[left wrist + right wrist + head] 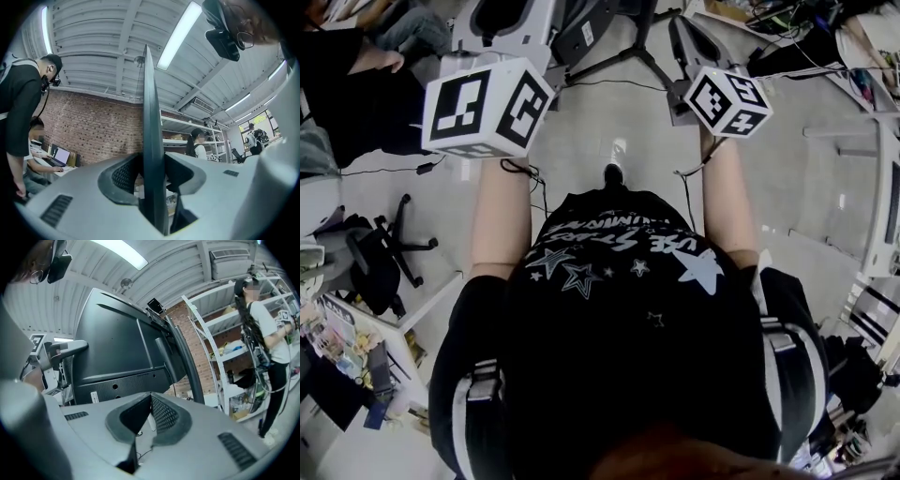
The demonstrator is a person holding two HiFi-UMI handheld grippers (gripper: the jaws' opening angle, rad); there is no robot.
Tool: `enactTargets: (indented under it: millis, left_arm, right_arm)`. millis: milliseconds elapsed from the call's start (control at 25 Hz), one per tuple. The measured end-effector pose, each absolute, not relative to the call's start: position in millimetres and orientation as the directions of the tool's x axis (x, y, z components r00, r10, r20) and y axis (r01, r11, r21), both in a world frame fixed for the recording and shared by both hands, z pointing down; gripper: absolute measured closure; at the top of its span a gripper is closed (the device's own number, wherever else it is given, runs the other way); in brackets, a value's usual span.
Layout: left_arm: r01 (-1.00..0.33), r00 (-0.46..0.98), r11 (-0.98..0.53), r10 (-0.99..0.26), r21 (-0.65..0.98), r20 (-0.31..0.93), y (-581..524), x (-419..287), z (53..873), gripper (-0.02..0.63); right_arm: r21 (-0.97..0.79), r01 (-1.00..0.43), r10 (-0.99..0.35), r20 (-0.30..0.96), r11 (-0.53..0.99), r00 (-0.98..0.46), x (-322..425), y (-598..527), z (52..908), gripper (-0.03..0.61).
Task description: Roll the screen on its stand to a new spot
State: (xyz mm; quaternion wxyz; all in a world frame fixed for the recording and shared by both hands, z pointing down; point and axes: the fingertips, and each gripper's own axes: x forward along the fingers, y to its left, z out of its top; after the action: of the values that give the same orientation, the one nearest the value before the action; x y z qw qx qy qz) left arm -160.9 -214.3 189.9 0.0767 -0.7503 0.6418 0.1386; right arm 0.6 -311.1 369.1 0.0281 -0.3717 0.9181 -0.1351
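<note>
Left gripper view: left gripper (153, 164) is clamped on the thin dark edge of the screen (151, 108), which is seen edge-on and runs up between the jaws.

Right gripper view: right gripper (150, 398) has its jaws closed together with nothing between them. The screen's black back panel stands upright just beyond.

Head view: both grippers are held out ahead of the person. Dark splayed legs on the floor past them are probably the stand (623, 58), though they are partly cut off.

Judgement: early stage, with a hold on one side only. Nothing shows the roll as done. Left to do: bring the right gripper to bear, then wheel the stand to its new spot.
</note>
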Motion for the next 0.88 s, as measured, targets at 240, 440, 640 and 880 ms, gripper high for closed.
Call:
enactTargets:
  millis: [240,440,640,880]
  left_arm:
    - [-0.981,0.165,-0.188,-0.942,0.052,-0.292,-205,-153,192,0.422]
    - [-0.982,0.151,-0.177,-0.944,0.065,-0.294,-216,-161,194,0.422]
    - [-0.982,0.144,-0.173,-0.941,0.071,-0.305,-218,-168,195,0.422]
    - [-0.980,0.155,-0.185,-0.941,0.075,-0.300,-211,-165,192,0.422]
  right_arm:
    - [-0.269,-0.697,-0.713,0.049,0.664,-0.699,5,-279,364,0.571]
    - [-0.270,-0.700,-0.712,0.066,0.662,-0.699,4,-259,373,0.571]
    - [-0.257,-0.718,-0.729,0.069,0.647,-0.681,12,-245,371,0.571]
    - [-0.234,-0.730,-0.743,0.048,0.641,-0.668,22,-220,354,0.571]
